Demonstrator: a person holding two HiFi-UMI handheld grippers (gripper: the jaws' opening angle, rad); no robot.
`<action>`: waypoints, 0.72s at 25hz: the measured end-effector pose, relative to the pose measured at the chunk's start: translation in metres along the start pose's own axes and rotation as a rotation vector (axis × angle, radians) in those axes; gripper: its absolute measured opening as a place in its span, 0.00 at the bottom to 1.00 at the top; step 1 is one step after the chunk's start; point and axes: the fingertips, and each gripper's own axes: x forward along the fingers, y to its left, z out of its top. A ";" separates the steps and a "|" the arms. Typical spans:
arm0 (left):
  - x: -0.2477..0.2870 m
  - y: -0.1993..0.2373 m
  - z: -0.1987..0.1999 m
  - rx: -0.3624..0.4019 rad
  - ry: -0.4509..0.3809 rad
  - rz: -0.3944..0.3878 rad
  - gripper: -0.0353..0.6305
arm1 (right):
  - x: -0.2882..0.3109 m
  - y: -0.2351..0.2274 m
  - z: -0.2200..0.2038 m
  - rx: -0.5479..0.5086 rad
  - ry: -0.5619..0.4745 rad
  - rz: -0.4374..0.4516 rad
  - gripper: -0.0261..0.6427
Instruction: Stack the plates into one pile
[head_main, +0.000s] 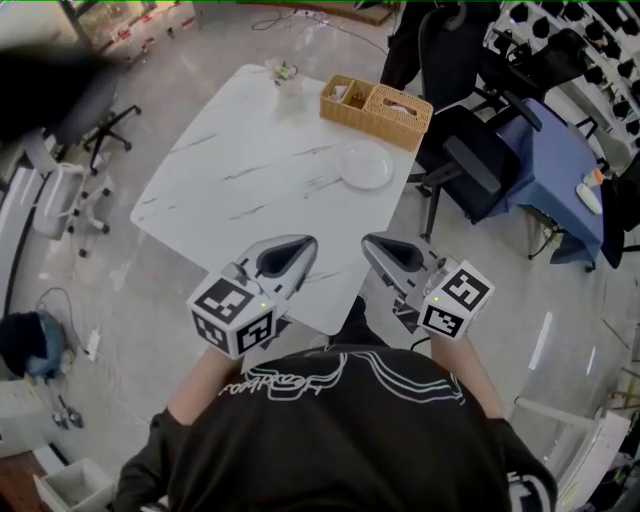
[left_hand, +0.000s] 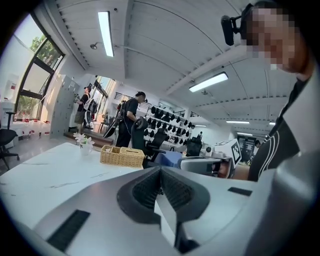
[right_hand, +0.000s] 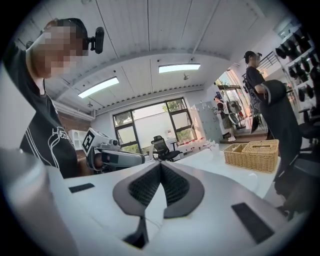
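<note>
white round plate stack (head_main: 366, 165) right beside tan wicker basket (head_main: 376, 108), left tongs (head_main: 303, 245) and right tongs (head_main: 371, 241) clenched empty, well apart from it

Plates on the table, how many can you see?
1: a white plate near the table's right edge, beside the wicker basket. More may lie stacked under it.

Plates (head_main: 366, 165), seemingly one pile, lie on the table (head_main: 230, 170) beside the basket (head_main: 376, 108); left tool (head_main: 298, 248) and right tool (head_main: 374, 246) hover well away.
</note>
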 end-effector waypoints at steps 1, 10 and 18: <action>0.001 -0.003 -0.001 0.003 0.004 -0.003 0.09 | -0.003 0.001 0.000 0.001 -0.003 -0.005 0.08; 0.013 -0.007 -0.019 -0.001 0.045 -0.017 0.09 | -0.012 -0.006 -0.015 0.021 0.001 -0.036 0.08; 0.018 -0.008 -0.021 0.005 0.053 -0.021 0.09 | -0.014 -0.007 -0.013 0.010 -0.003 -0.040 0.08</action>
